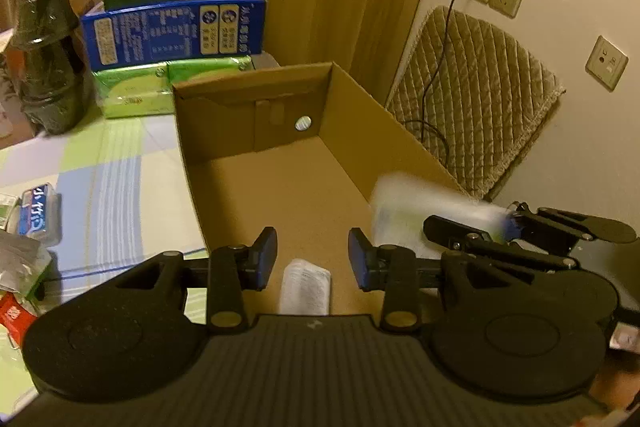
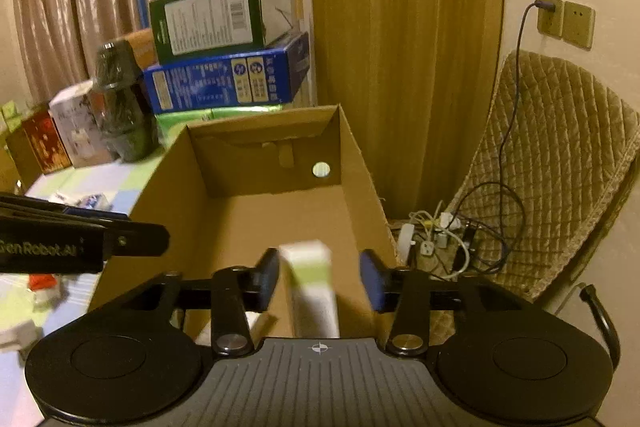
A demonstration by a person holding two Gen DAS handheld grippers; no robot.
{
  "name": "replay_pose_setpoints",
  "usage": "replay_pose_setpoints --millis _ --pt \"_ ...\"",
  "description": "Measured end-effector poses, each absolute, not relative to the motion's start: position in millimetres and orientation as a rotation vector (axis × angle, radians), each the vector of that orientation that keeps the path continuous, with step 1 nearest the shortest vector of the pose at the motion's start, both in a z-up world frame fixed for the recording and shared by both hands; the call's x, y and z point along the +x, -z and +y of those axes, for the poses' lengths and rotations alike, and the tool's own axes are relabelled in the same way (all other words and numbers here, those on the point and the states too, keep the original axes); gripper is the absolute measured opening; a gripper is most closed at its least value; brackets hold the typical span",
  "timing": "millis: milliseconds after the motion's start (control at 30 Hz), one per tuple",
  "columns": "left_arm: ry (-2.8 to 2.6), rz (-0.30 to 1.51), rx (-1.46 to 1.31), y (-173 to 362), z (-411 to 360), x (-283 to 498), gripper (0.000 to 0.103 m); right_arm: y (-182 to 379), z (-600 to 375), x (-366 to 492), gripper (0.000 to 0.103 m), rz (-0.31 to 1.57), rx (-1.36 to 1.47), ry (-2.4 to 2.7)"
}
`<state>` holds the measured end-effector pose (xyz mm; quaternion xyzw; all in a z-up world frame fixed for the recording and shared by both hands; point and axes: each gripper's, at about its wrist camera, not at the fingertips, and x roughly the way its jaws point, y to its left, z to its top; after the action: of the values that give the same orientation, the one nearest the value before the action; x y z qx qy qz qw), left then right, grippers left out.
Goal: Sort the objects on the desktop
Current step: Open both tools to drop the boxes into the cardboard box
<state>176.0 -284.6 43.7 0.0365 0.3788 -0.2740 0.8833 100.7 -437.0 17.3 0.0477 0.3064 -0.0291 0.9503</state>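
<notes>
Three stacked boxes (image 2: 228, 67) behind open carton (image 2: 280, 211).

Cardboard box (image 1: 256, 131): landmark, open-topped, on the table (image 1: 100, 163). In it, near my side: one packet (image 1: 306, 287), lying flat. Above its near right wall: a carton (image 2: 310, 283), between my right jaws. Behind its far-left corner: stacked boxes (image 1: 176, 27). Left of it: a wrapped bottle (image 1: 48, 55). Right of it, beyond the table: a padded chair (image 1: 480, 95).

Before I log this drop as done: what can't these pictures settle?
- White-and-green pack, right wrist view: motion-blurred between the open jaws; label unreadable.
- White packet in the cardboard box, left wrist view: its near end is cut off by the gripper body.
- Box's near wall: hidden in both views.
</notes>
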Motion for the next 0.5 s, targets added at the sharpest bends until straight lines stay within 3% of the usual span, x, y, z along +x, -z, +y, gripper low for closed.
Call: replay_pose_setpoints --millis 200,367,500 --pt "0.552 0.765 0.039 -54 -264 169 0.035 -30 -436 79 0.044 0.598 0.120 0.078" --pt "0.532 0.764 0.011 -61 -245 157 0.042 -40 -429 54 0.046 0.582 0.148 0.087" --pt "0.508 0.766 -0.002 -65 -224 143 0.045 -49 -417 36 0.054 0.569 0.161 0.077"
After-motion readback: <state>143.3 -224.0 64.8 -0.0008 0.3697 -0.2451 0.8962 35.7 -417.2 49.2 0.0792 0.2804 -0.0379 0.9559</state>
